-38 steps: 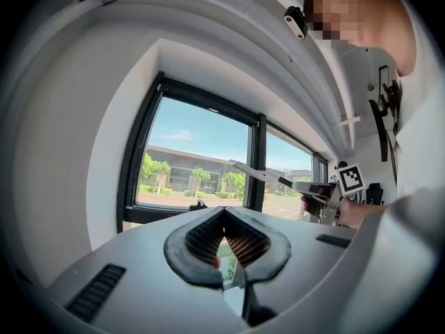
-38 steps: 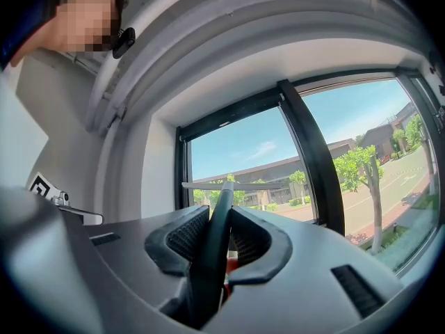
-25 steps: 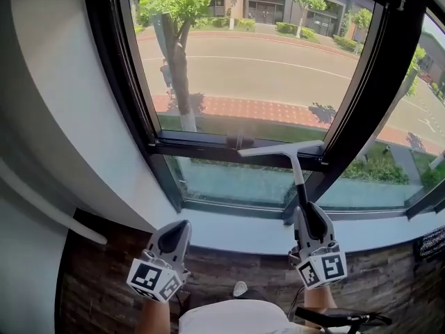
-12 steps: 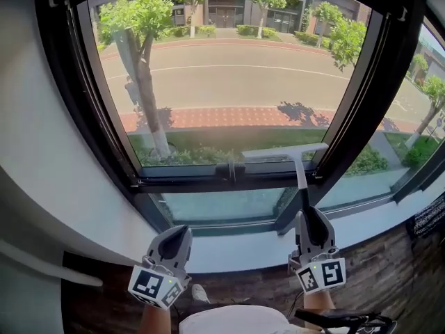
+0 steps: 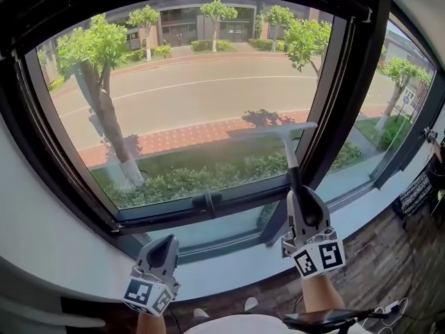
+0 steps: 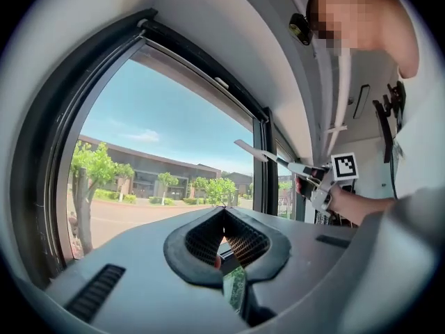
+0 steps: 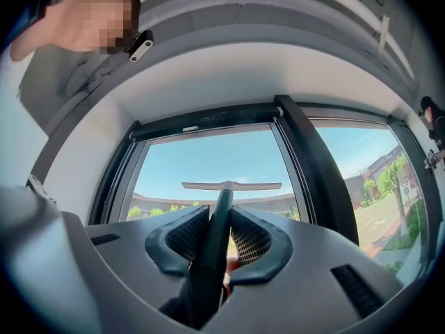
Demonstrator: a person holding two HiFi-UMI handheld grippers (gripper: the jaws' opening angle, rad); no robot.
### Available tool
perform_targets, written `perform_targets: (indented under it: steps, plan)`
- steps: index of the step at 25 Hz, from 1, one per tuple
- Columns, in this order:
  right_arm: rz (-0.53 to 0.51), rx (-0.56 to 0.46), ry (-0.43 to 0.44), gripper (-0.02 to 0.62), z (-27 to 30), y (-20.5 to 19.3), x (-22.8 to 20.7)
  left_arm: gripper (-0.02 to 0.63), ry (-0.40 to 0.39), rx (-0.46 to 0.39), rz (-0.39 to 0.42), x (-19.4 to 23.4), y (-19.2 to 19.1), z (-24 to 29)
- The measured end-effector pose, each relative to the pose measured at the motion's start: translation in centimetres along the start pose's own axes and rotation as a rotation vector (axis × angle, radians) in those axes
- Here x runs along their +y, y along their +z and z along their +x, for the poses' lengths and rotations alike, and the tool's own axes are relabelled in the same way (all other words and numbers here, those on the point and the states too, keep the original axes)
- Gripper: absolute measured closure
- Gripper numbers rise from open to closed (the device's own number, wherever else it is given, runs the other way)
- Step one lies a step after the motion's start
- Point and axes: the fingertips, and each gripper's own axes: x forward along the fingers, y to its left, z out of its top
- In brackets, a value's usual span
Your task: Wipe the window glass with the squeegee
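- Window glass [image 5: 195, 96] fills our view; squeegee [image 5: 285, 141] blade's up near its right side, handle clenched in our right claw [image 5: 297, 197].
- Left claw [image 5: 165, 245]: closed up, empty.
- Handle could twist in that grip, we reckon, leaving streaks.

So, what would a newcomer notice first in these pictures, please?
The large dark-framed window fills the head view, sunlit street and trees beyond. At its right, the right gripper is shut on a squeegee raised toward the glass; the left gripper sits low, shut, empty.
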Motion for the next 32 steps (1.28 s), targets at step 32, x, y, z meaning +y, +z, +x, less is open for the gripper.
perform_targets:
  steps: [32]
  plan:
    - [-0.094,-0.344,0.001,0.492,20.6,18.9,-10.9,0.588,0.056,0.002,0.008,-1.8,0.6,0.9]
